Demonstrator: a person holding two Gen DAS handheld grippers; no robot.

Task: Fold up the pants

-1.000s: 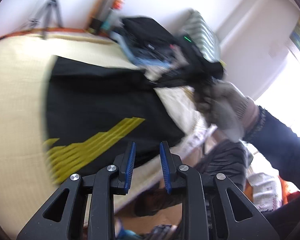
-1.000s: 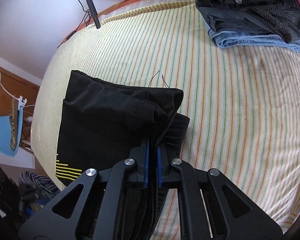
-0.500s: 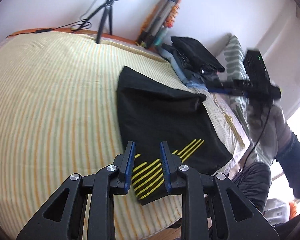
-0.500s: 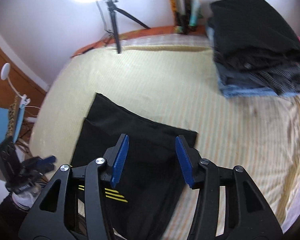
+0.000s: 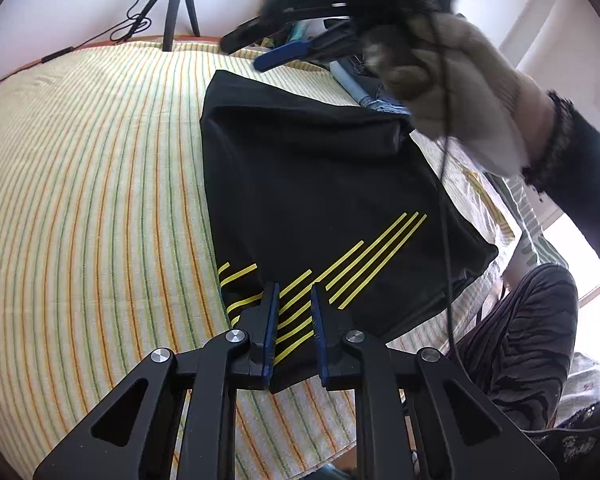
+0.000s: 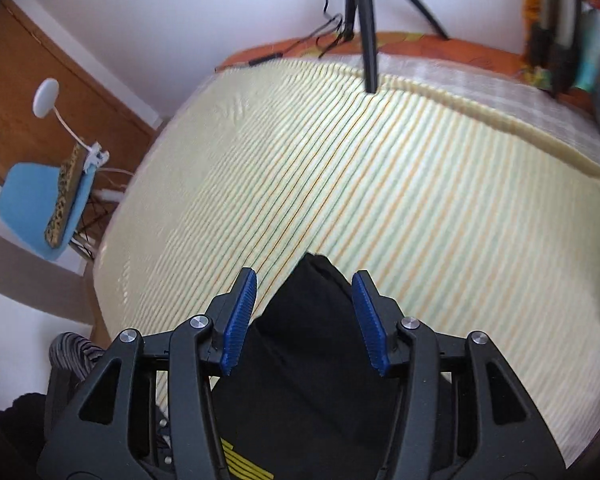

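Your striped bedsheet (image 5: 100,200) stretches out beyond both sets of fingers. The folded black pants (image 5: 320,200) lie on it, their yellow-striped corner right under your left gripper (image 5: 294,304), whose fingers have just been narrowing and pinch nothing. Your right gripper (image 6: 304,300) stands spread and empty above the pants' far corner.

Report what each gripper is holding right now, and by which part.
Nothing is held. The right gripper is open above the black pants; the left gripper, jaws just closing, hangs over their yellow-striped near corner without pinching cloth.
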